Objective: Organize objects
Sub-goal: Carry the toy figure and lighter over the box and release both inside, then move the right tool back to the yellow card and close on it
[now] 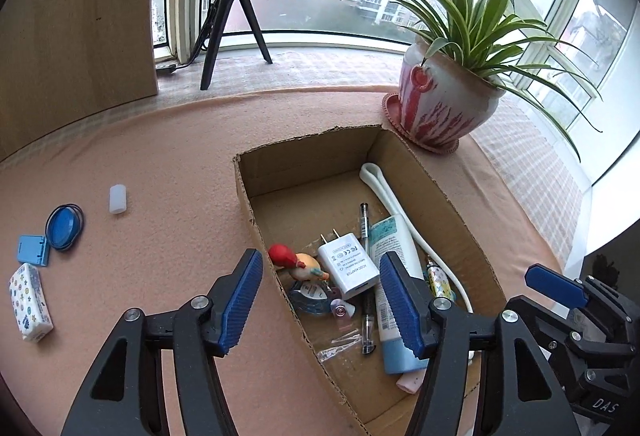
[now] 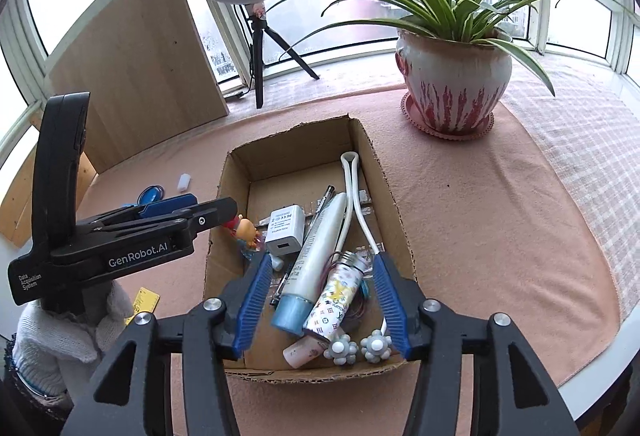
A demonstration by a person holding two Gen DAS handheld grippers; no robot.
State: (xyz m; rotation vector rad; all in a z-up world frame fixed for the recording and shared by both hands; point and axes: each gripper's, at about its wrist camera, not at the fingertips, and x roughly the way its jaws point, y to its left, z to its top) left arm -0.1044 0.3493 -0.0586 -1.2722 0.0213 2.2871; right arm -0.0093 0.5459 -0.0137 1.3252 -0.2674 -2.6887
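Observation:
An open cardboard box stands on the pink cloth. Inside lie a white charger, a small toy figure, a white and blue tube, a pen, a patterned cylinder and a white massager with flower-shaped balls. My left gripper hangs open above the box's left wall, holding nothing. My right gripper is open over the box's near end; the tube and cylinder lie below it, untouched.
Left of the box on the cloth lie a white cap, a blue round lid, a blue square case and a patterned tissue pack. A potted plant and a ring-light tripod stand behind. A gloved hand holds the left gripper.

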